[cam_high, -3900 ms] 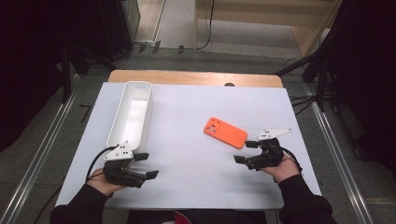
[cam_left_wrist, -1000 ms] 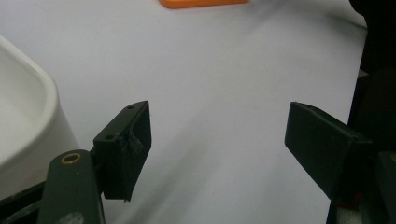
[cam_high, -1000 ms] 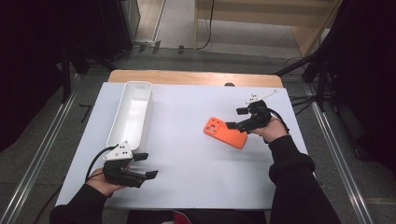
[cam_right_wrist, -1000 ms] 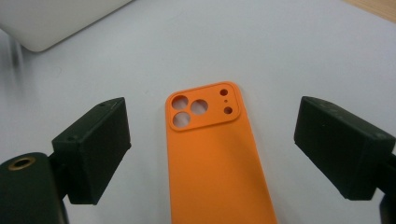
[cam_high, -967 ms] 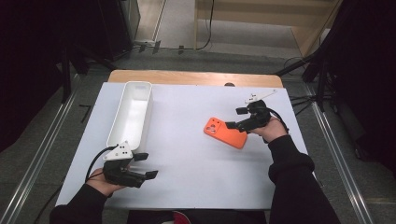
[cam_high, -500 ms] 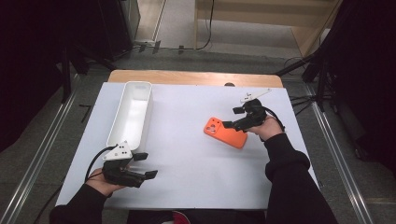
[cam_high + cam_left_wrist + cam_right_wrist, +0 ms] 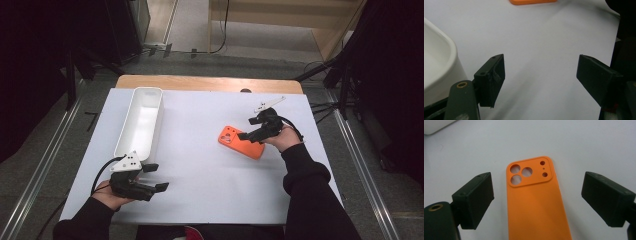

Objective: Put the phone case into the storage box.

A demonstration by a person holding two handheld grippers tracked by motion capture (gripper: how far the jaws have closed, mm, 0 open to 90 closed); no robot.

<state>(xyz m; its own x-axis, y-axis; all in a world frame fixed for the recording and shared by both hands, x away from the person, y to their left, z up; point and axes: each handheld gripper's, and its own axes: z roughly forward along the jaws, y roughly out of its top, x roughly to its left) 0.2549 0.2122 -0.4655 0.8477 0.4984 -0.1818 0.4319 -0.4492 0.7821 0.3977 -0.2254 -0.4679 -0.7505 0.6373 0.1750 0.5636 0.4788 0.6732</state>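
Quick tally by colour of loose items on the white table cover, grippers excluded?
Orange: 1, the phone case, lying flat between the open jaws of the right gripper.
White: 1, the long tray, standing beyond the left gripper.
Total: 2

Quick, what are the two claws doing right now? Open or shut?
Left claw: open, nothing between its jaws, next to the white tray.
Right claw: open, jaws on either side of the orange phone case, not pressing it.

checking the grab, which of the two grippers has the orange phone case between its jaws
The right gripper: its open jaws straddle the orange phone case. The left gripper has bare table between its jaws.
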